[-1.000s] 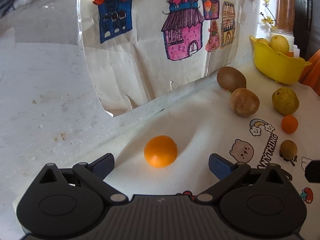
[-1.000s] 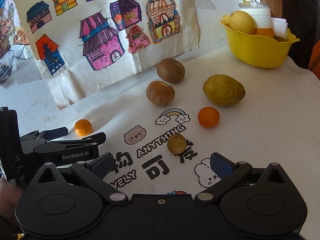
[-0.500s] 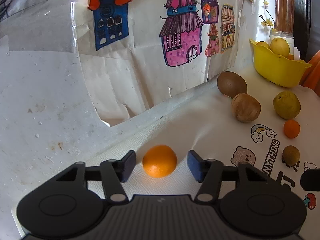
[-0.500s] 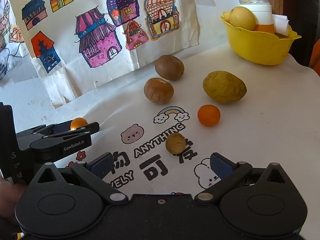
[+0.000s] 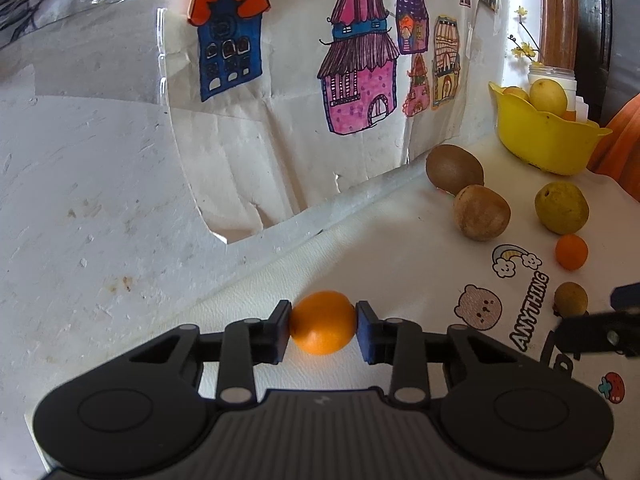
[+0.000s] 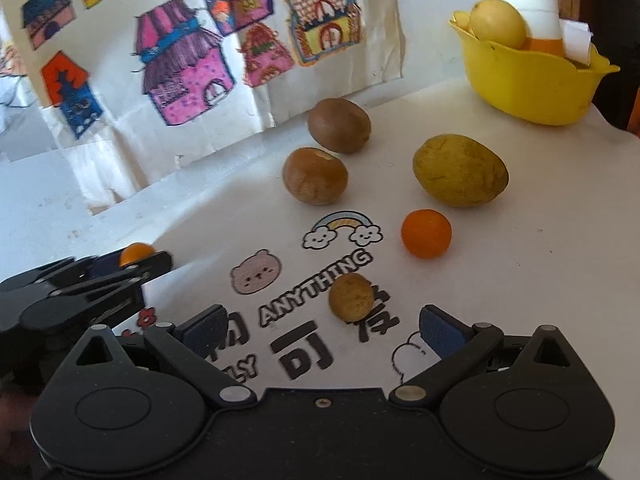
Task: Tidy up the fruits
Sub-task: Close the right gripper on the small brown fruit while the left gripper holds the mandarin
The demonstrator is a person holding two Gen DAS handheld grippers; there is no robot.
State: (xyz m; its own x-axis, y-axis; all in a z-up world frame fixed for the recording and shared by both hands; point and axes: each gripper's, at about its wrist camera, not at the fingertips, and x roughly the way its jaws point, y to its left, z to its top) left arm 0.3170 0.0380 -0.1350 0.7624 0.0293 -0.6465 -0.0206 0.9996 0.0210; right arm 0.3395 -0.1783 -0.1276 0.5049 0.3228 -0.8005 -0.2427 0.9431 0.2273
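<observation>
Down at the near left of the white tablecloth [image 5: 400, 220], close to the wall, the left gripper [image 5: 323, 326] is clamped on a small orange [image 5: 322, 322], with both blue pads [image 5: 363, 330] pressed flat against its sides, and the fruit looks like it sits on the cloth. From the right wrist view you can only see a sliver of that same orange [image 6: 136, 251] peeking over the left gripper's black fingers. The right gripper [image 6: 320, 330] is spread wide with its jaws closing a bit, and nothing is pinched: a little brownish-yellow fruit [image 6: 352, 296] sits on the printed "ANYTHING" lettering just beyond and between the 2 pads, not touching either. Farther out there's a 2nd small orange [image 6: 426, 233] to the right of the rainbow print, then a big yellow-green fruit [image 6: 460, 170] beyond it. Left of that are 2 brown kiwi-looking fruits [image 6: 315, 176], almost touching, the far one right up near the paper with the coloured house drawings [image 6: 188, 80]. At the far right corner sits a yellow bowl [image 6: 528, 80] with a pale yellow fruit [image 6: 497, 26] in it, plus something orange behind that I can't make out. A white jar stands right behind the bowl.
</observation>
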